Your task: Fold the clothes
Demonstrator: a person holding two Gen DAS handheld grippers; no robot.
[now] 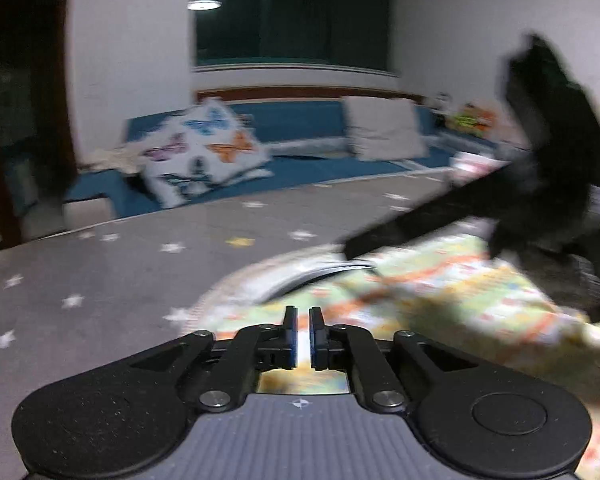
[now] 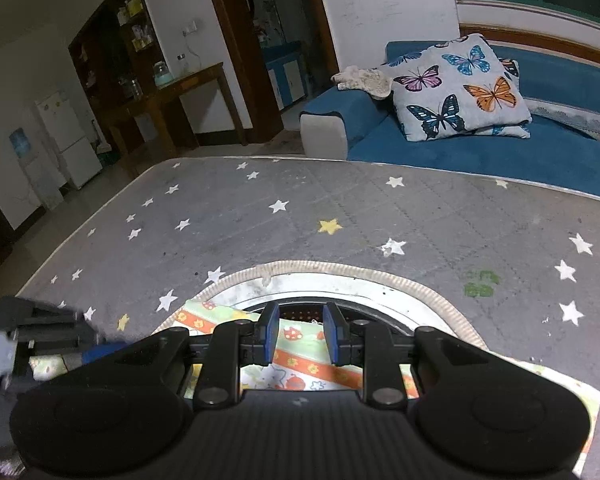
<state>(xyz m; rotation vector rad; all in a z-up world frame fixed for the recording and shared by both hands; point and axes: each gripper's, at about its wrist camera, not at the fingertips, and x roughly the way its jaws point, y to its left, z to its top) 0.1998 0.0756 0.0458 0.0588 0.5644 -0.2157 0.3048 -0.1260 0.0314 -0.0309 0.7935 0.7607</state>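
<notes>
We've got the patterned cloth (image 2: 300, 356) flat on the star mat (image 2: 340, 216) for folding: left claw (image 1: 303, 336) nearly together on nothing, right claw (image 2: 300, 334) apart over it.

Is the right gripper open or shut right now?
Open: right gripper shows a clear gap between its blue pads, patterned green-orange cloth visible beneath.

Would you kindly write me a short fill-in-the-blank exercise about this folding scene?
1. The grey mat is printed with white and yellow ____.
2. The pillow on the blue sofa shows coloured ____.
3. The patterned cloth lies under the right gripper, with orange ____ across it.

Missing words: stars; butterflies; stripes
</notes>
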